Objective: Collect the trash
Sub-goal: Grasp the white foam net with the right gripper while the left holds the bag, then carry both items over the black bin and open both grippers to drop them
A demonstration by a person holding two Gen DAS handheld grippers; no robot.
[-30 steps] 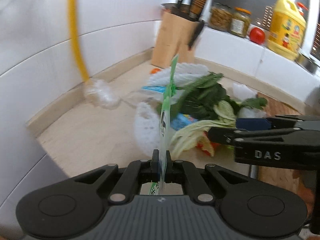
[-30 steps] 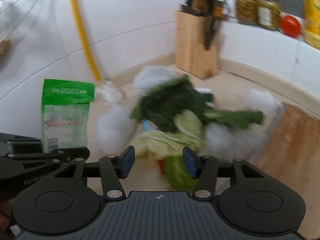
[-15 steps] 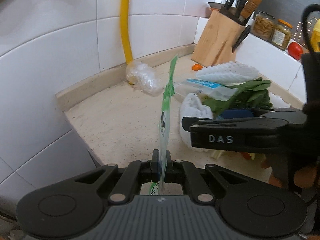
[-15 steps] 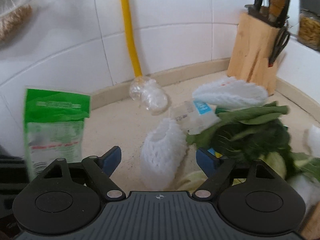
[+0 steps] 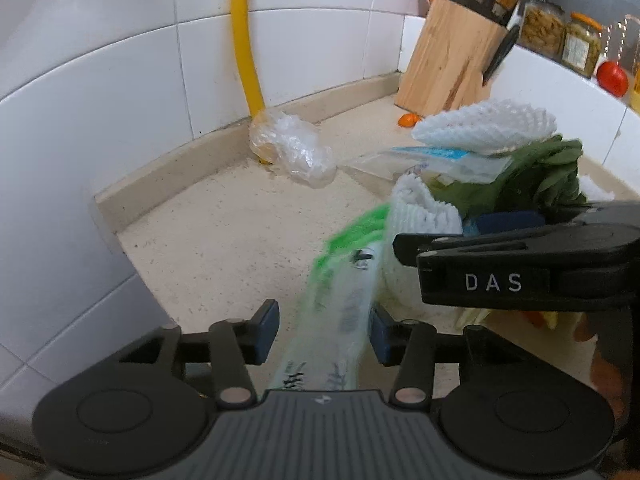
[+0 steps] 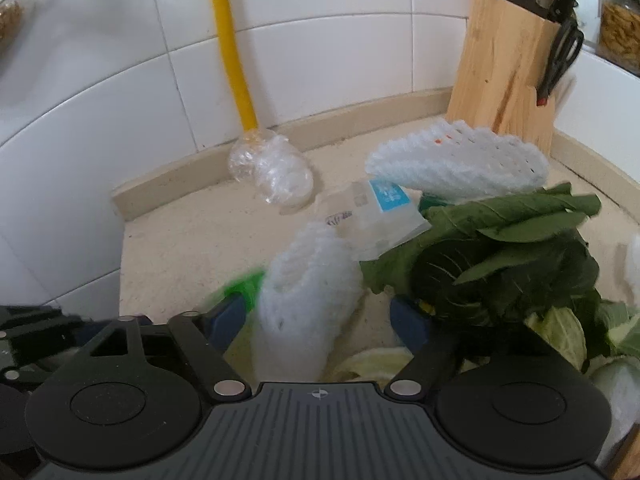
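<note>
The left gripper (image 5: 324, 330) fingers are opening around a blurry green packet (image 5: 340, 300). The right gripper (image 6: 316, 320), marked "DAS", is closing, fingers still spread beside white foam netting (image 6: 308, 292).

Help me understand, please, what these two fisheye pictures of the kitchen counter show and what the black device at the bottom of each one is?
No robot arm is here: a person holds a pair of hand-held tongs in each hand, with a camera on each looking forward along its two fingers.

The left view shows the left tongs; their jaws are opening, and a blurred green packet lies loose between them, no longer pinched. The black bar marked DAS is the right tongs seen from the side.

The right view shows the right tongs, open, with a white foam net between their fingers, not squeezed.

On the counter lies a heap of trash: leafy greens, another foam net, a clear wrapper, crumpled plastic. A knife block stands behind.
</note>
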